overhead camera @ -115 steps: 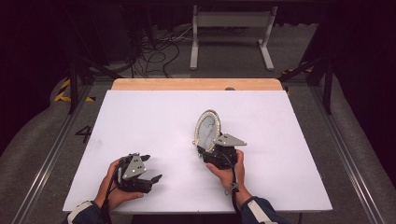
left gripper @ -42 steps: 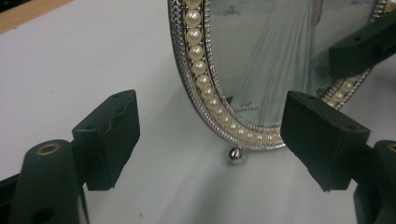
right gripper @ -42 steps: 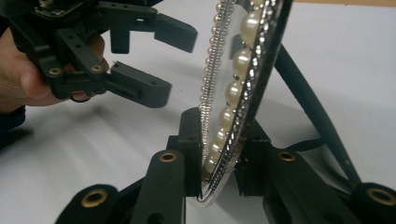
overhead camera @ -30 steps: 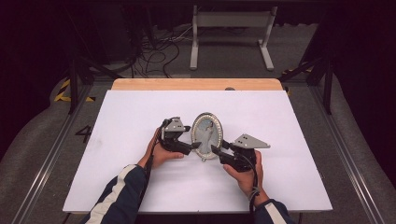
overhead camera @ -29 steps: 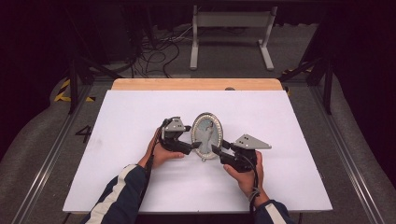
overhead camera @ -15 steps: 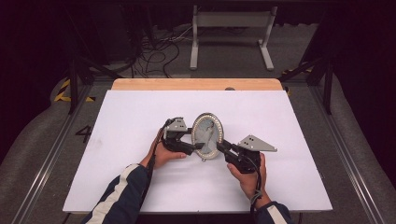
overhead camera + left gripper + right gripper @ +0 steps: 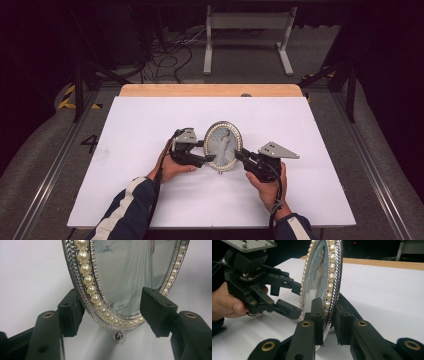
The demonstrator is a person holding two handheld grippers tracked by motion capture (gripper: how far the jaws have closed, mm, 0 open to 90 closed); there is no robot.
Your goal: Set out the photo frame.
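You are holding the oval photo frame (image 7: 223,146) upright mid-table, its long axis vertical: your right gripper (image 7: 328,315) is clamping its lower right rim, while your left gripper (image 7: 112,312) is straddling its lower left edge, jaws closing in but not yet pressing.

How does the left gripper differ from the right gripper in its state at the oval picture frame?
The right gripper is shut on the oval picture frame, pads pinching its pearl rim. The left gripper has just been closing, but its pads stand apart from the rim. Both straddle the frame's lower edge.
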